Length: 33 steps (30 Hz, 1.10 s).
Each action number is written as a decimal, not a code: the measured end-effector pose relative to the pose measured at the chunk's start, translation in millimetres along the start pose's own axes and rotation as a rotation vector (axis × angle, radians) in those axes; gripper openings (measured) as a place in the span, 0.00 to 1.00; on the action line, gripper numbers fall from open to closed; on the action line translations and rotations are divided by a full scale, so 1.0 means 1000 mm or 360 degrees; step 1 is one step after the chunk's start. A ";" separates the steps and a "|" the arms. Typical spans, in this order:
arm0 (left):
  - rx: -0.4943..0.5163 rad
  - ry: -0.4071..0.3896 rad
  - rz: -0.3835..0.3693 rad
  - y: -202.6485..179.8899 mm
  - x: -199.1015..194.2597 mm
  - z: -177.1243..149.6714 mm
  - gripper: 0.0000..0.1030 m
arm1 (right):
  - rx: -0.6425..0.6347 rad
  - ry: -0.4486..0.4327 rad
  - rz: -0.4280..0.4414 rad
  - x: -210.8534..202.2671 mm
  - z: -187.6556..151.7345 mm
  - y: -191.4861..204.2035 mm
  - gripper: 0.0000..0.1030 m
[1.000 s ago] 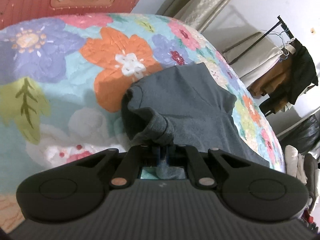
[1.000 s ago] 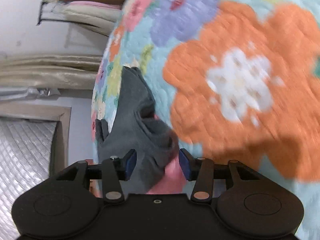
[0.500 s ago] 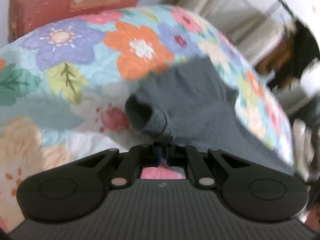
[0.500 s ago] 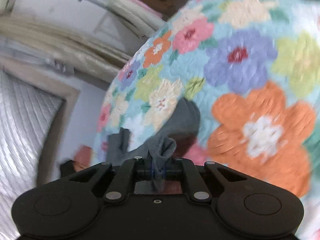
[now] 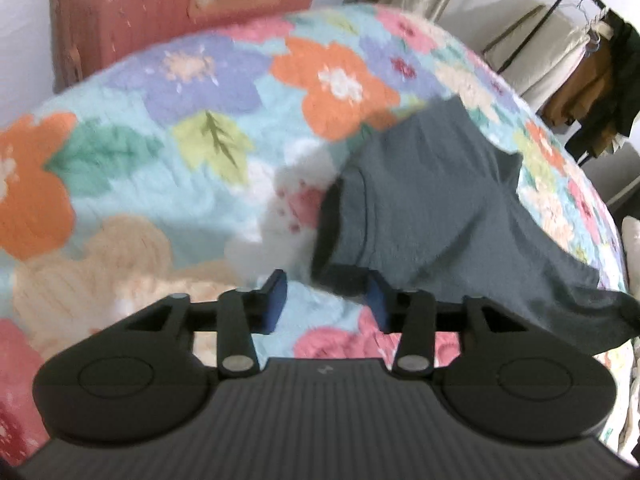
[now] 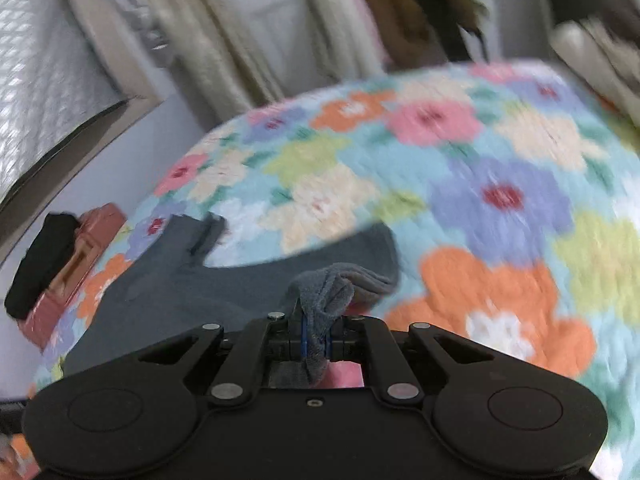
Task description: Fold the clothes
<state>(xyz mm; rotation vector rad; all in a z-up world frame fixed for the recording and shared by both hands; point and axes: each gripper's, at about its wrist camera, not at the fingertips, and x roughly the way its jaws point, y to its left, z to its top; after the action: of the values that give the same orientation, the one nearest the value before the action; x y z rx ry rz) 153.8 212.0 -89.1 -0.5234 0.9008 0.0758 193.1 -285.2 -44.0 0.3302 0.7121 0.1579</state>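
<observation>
Fingers of the left gripper are spreading apart, and the grey shirt's sleeve cuff sits just beyond them, no longer pinched. Over on the right gripper, the pads are pressed tight on a bunched corner of that shirt, lifting it off the floral bedspread. Rest of the shirt lies spread across the bed, one sleeve out flat. Judging by this, folding is early: no neat crease shows, and the body has yet to be doubled over.

Floral quilt, pink suitcase, clothes rack
</observation>
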 end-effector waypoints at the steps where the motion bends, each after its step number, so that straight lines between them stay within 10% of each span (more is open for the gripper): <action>1: -0.0021 0.0008 -0.0034 0.003 -0.001 0.001 0.45 | -0.0076 -0.0016 0.0005 0.002 0.001 0.010 0.10; 9: 0.0102 -0.0040 0.0078 -0.005 0.000 0.000 0.45 | -0.0819 -0.0059 0.0208 0.019 -0.006 0.115 0.10; 18: -0.0001 -0.0288 -0.0369 0.002 -0.016 0.008 0.45 | -0.1316 0.0223 0.0738 0.067 -0.025 0.255 0.10; 27: 0.0084 -0.0260 -0.0339 -0.006 -0.005 0.001 0.45 | -0.1160 0.0445 0.0842 0.098 -0.054 0.252 0.12; 33: 0.0056 -0.0238 -0.0429 -0.006 -0.003 -0.001 0.45 | -0.0874 0.0538 0.1015 0.088 -0.051 0.221 0.37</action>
<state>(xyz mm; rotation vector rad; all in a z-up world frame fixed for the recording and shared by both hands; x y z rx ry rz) 153.1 206.3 -84.9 -0.5945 0.6782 -0.1440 218.1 -43.3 -56.5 -0.0121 0.8438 1.0141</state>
